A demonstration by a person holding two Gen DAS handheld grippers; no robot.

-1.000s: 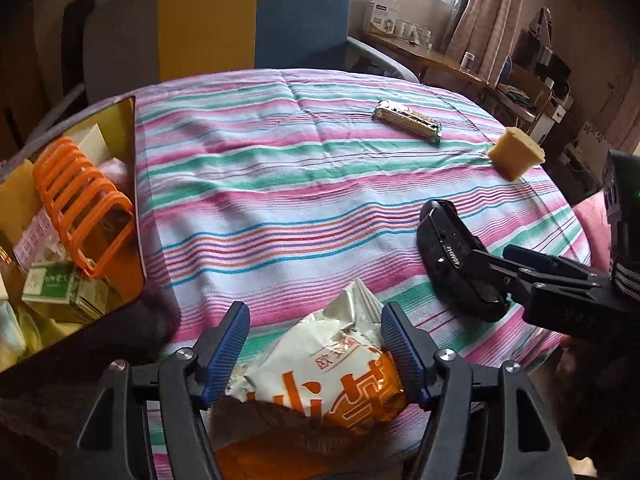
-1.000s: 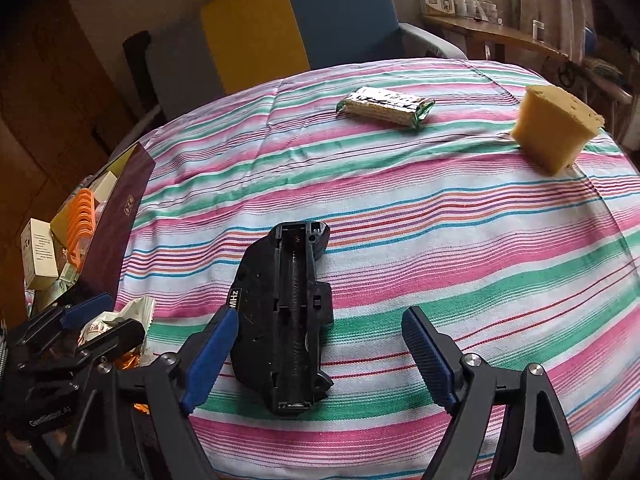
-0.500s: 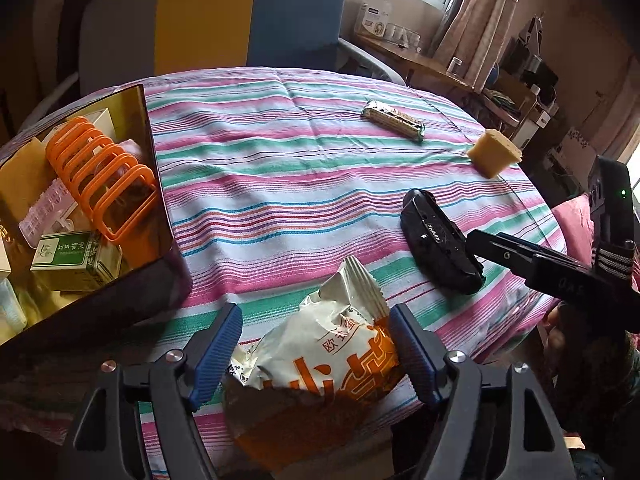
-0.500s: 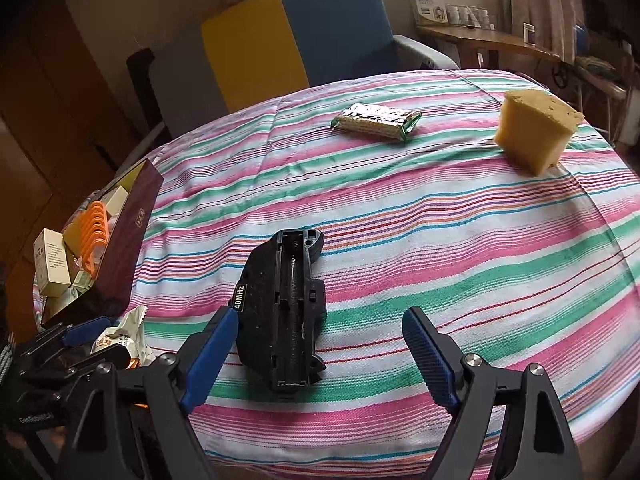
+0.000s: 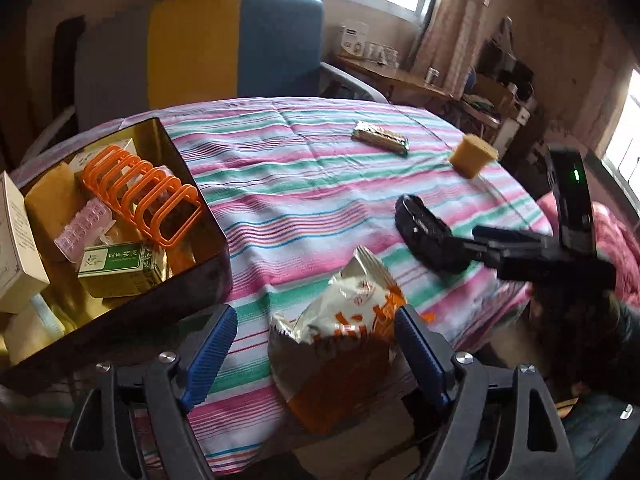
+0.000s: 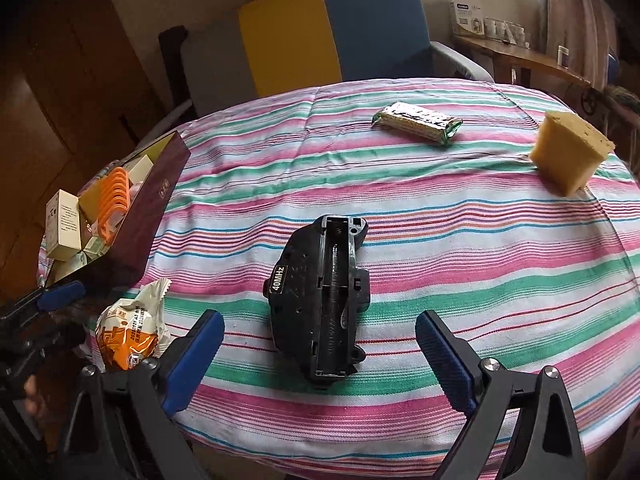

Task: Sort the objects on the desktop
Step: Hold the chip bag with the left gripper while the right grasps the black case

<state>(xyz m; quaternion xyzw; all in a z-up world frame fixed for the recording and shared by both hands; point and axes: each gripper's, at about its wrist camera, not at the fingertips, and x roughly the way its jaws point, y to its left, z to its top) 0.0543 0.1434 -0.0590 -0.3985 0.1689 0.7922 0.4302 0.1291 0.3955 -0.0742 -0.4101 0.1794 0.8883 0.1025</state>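
Your left gripper hangs over the near edge of the surface, its jaws opening. The snack bag sits between the blue pads; its right side lies against the right pad, but the left pad stands clear of it, so nothing is clamped. From the right wrist view the same bag rests on the striped cloth at the near-left edge, just beside the dark box.

Your right gripper also has its jaws opening, spread wide on either side of the black remote. The remote lies flat on the cloth with its battery bay facing up, and neither pad touches it.

The box stands open at the left edge of the surface and holds an orange rack, a green carton and a pink blister pack.

Farther back, a wrapped biscuit pack lies near the middle, and a yellow sponge block sits at the right edge, well apart from the remote.
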